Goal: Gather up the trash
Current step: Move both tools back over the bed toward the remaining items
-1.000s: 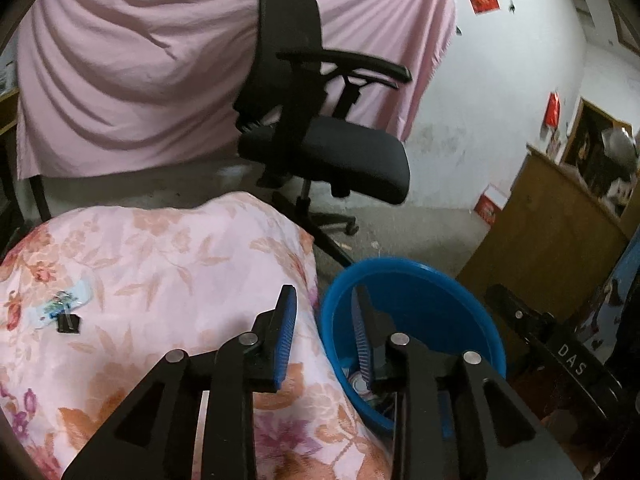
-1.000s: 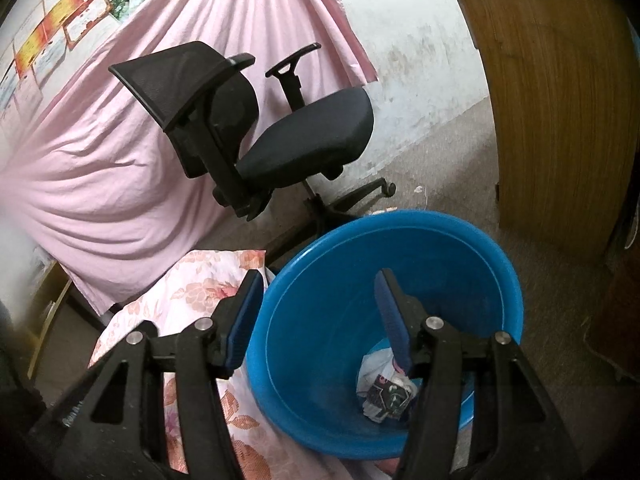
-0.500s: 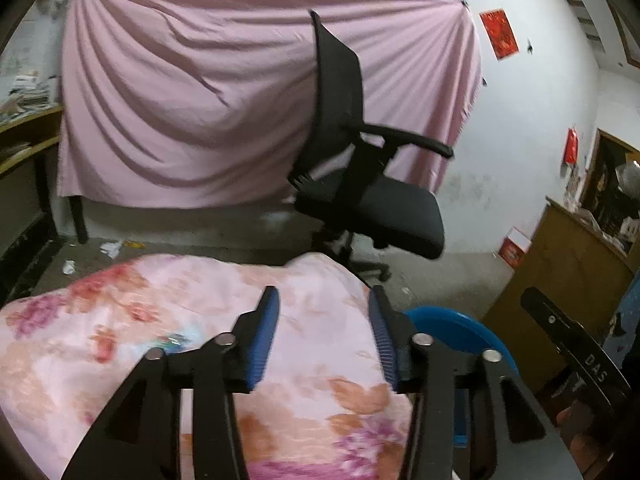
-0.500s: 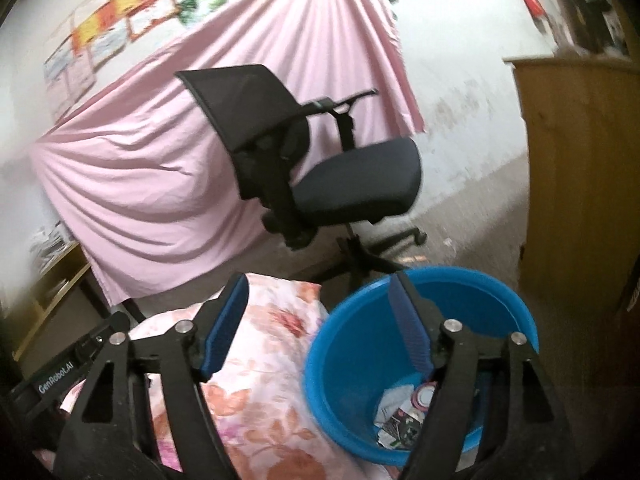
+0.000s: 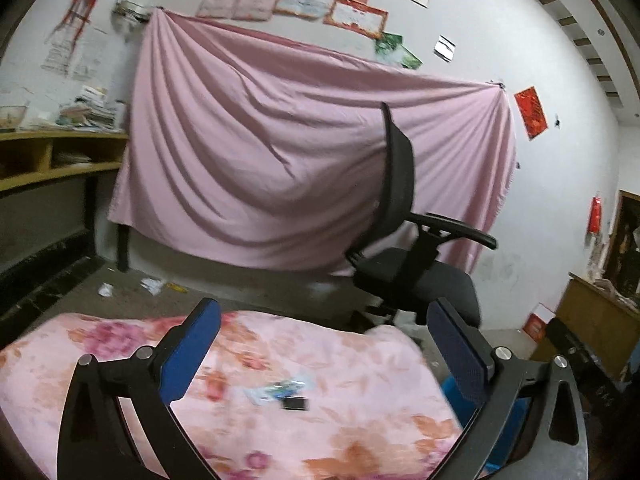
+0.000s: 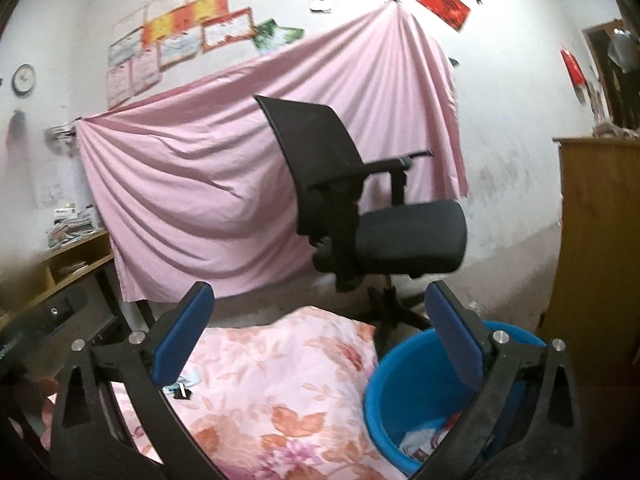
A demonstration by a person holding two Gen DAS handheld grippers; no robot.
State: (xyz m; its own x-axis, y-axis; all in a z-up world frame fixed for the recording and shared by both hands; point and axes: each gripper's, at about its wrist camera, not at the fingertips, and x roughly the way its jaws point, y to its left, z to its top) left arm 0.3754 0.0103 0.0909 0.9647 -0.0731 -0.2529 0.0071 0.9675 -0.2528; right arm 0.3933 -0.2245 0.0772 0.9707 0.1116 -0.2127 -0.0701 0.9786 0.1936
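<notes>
**Both grippers spread wide above the floral blanket, nothing held**

The left gripper point(image 5: 324, 336) has just been opening; its jaws now stand fully apart with nothing between them, over the pink floral blanket point(image 5: 360, 364). A small wrapper point(image 5: 276, 390) and a black binder clip point(image 5: 296, 403) lie on the blanket near its middle. The right gripper point(image 6: 320, 320) has likewise been opening and is empty, jaws wide. The blue bucket point(image 6: 404, 384) stands just right of the blanket, with crumpled trash point(image 6: 424, 438) at its bottom. A black office chair point(image 6: 360, 216) stands farther off, before a pink sheet point(image 6: 200, 184) hung on the wall.
</notes>
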